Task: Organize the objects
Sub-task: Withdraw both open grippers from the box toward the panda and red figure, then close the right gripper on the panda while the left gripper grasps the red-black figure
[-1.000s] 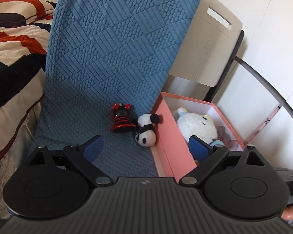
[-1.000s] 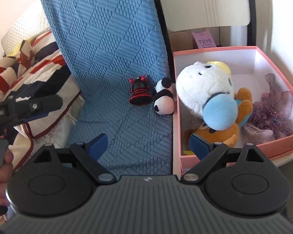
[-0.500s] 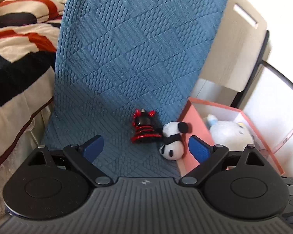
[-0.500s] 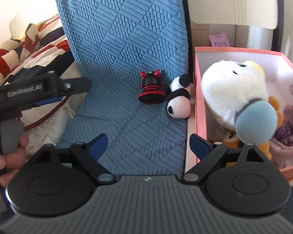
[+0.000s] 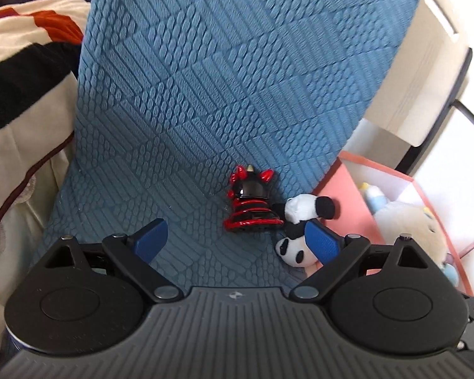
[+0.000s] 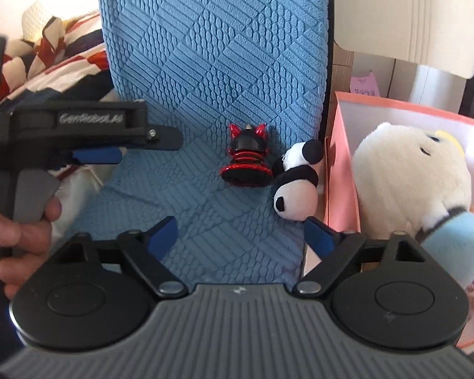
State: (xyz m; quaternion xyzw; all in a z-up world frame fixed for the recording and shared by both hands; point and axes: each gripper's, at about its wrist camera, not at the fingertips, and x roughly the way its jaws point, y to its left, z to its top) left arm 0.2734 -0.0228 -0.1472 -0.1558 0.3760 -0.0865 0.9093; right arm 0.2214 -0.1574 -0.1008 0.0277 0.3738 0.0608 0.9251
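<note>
A small red-and-black horned figure (image 5: pixel 252 205) (image 6: pixel 248 158) stands on the blue quilted chair cover (image 5: pixel 205 94) (image 6: pixel 211 63). A panda plush (image 5: pixel 300 210) (image 6: pixel 295 195) lies against its right side, touching the pink box (image 5: pixel 341 195) (image 6: pixel 341 173). My left gripper (image 5: pixel 235 241) is open just short of the figure, with its right finger overlapping the panda. My right gripper (image 6: pixel 241 237) is open with its jaws closing and nothing between them; the panda lies just beyond its right finger. The left gripper's fingers (image 6: pixel 98 155) reach in from the left of the right wrist view, held by a hand (image 6: pixel 25 230).
A large white plush with a light blue beak (image 6: pixel 407 183) (image 5: pixel 407 221) fills the pink box, with purple fabric at its right edge. A striped blanket (image 5: pixel 25 47) (image 6: pixel 57 60) lies left of the chair. A cream chair back (image 6: pixel 404 15) stands behind the box.
Both grippers have come forward and down toward the two toys, which now look larger. The left gripper reaches further into the right wrist view. The right jaws have narrowed a little.
</note>
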